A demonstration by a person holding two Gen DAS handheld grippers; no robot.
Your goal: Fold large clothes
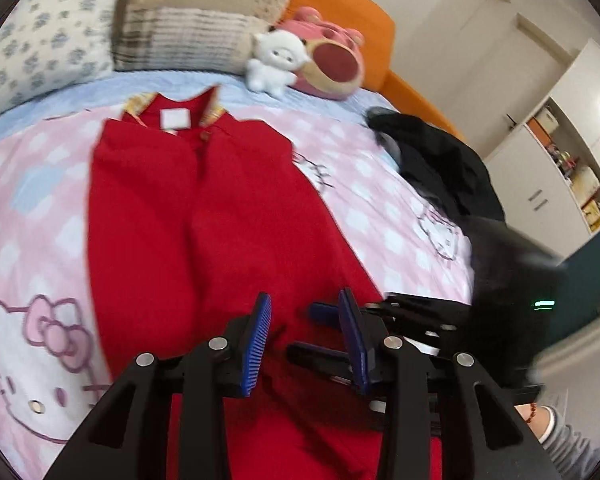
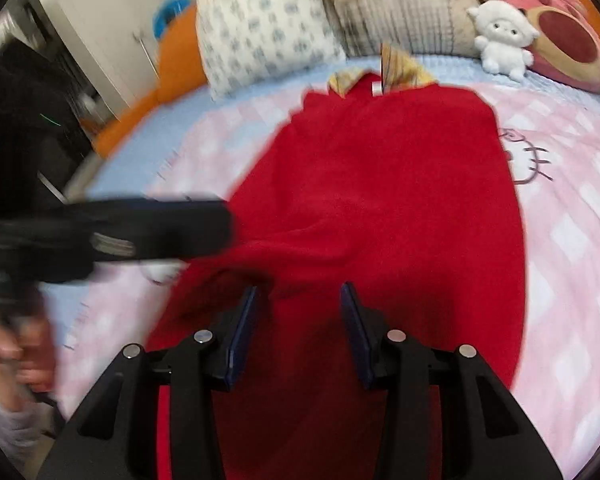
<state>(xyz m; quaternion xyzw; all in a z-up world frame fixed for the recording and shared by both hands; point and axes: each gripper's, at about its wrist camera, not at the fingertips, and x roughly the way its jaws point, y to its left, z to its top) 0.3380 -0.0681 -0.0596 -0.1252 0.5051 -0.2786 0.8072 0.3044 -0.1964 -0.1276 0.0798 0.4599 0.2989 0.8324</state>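
Note:
A red garment (image 1: 204,208) lies spread flat on the pink cartoon-cat bedcover (image 1: 32,200), its yellow-lined collar and white label at the far end. My left gripper (image 1: 304,304) hangs over its near hem, blue pads apart, with only flat cloth showing between them. Just right of it are the right gripper's blue fingers (image 1: 326,309). In the right wrist view the red garment (image 2: 380,200) fills the middle. My right gripper (image 2: 300,296) stands open over its lower part, a raised fold of cloth by the left pad. The left gripper's blurred black fingers (image 2: 204,220) reach in from the left.
Pillows (image 1: 180,32), a white plush toy (image 1: 270,60) and a pink plush (image 1: 332,60) line the head of the bed. Dark clothing (image 1: 440,160) is heaped at the bed's right edge. White cupboards (image 1: 572,120) stand beyond. A person's hand (image 2: 20,344) holds the left tool.

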